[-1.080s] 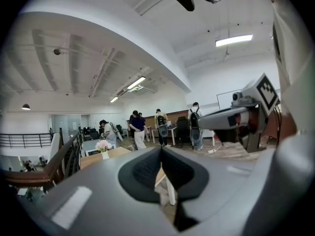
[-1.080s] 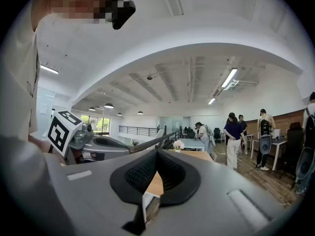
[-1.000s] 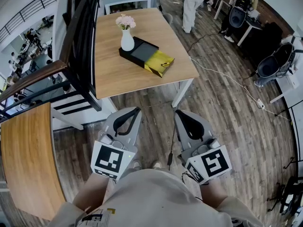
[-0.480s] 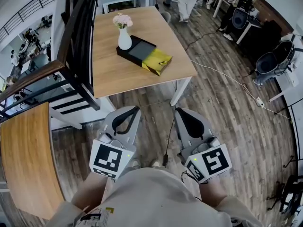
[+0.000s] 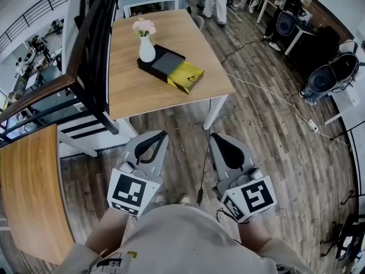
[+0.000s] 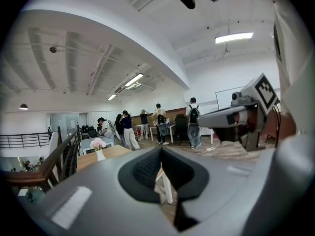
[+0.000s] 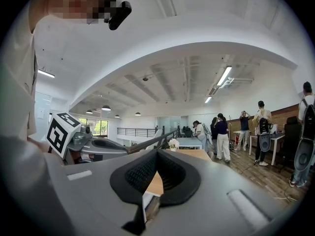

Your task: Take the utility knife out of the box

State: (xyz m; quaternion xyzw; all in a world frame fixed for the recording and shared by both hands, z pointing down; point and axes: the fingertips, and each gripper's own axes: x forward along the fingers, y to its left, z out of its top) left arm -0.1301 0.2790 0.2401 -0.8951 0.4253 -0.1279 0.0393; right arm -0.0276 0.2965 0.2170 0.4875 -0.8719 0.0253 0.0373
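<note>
Your left gripper (image 5: 161, 133) and right gripper (image 5: 214, 135), 2 in all, have jaws pressed together, empty. The 1 far table (image 5: 132, 96) carries 1 black box (image 5: 162, 65) and 1 white vase (image 5: 146, 51).

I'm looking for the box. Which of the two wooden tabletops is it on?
The wooden table straight ahead: the black box sits on it beside the white vase. The other tabletop, at the near left, carries no box.
</note>
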